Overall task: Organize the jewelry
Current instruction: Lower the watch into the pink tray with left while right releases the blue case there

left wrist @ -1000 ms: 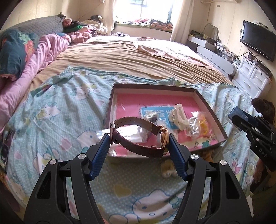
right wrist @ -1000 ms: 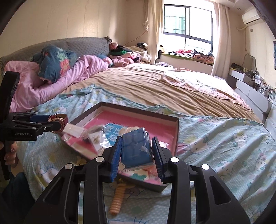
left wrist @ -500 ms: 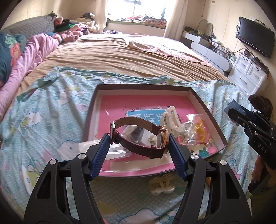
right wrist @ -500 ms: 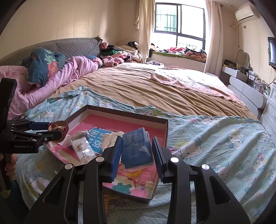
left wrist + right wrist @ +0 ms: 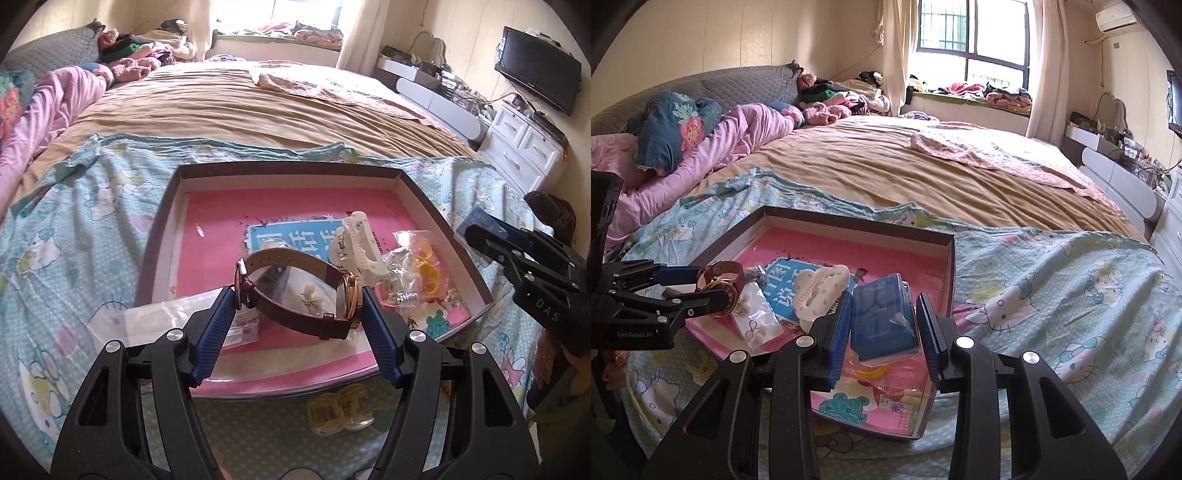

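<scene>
My left gripper is shut on a watch with a brown strap and a gold case, held just above the near part of a shallow dark-rimmed tray lined in pink. My right gripper is shut on a blue plastic box, hovering over the tray's near right corner. Inside the tray lie a white hair claw, a blue card, a bag of yellow rings and a bag of earrings. The right wrist view shows the left gripper at the left.
The tray rests on a cartoon-print sheet over a wide bed. A clear plastic bag overlaps the tray's near left edge. A pale hair clip lies on the sheet in front of it. A white dresser stands at the right.
Both grippers have moved forward and down toward the tray, which now looks closer and larger. The watch and the blue box stay gripped as before.
</scene>
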Demonstrator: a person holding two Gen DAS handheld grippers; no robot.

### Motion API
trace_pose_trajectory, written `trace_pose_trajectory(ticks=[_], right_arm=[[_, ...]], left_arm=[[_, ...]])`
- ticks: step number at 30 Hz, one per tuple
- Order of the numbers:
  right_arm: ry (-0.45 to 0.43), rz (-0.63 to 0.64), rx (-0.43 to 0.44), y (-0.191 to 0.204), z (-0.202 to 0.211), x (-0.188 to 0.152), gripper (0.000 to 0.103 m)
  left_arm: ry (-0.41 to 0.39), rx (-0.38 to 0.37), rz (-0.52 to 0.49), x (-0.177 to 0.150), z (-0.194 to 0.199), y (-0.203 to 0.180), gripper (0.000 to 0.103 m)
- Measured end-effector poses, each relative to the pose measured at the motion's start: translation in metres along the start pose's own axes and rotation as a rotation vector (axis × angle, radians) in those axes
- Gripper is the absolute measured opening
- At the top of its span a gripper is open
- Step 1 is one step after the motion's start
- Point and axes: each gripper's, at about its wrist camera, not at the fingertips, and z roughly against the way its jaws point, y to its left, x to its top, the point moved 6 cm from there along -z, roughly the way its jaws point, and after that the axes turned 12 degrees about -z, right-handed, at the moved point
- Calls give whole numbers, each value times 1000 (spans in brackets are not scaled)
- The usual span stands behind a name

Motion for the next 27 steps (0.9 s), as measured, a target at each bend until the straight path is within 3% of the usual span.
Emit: trace_pose_trajectory(ticks=[18, 24, 27], right_arm=[[75, -40, 10, -8, -20, -14, 36], [43, -32, 8, -7, -9, -11, 53], [10, -25, 4, -6, 2, -9, 69]], left_arm=[[26, -20, -24, -5, -14, -10, 67], [15, -12, -11, -3, -8, -6, 72], [-4, -6, -6, 0, -1, -4, 77]])
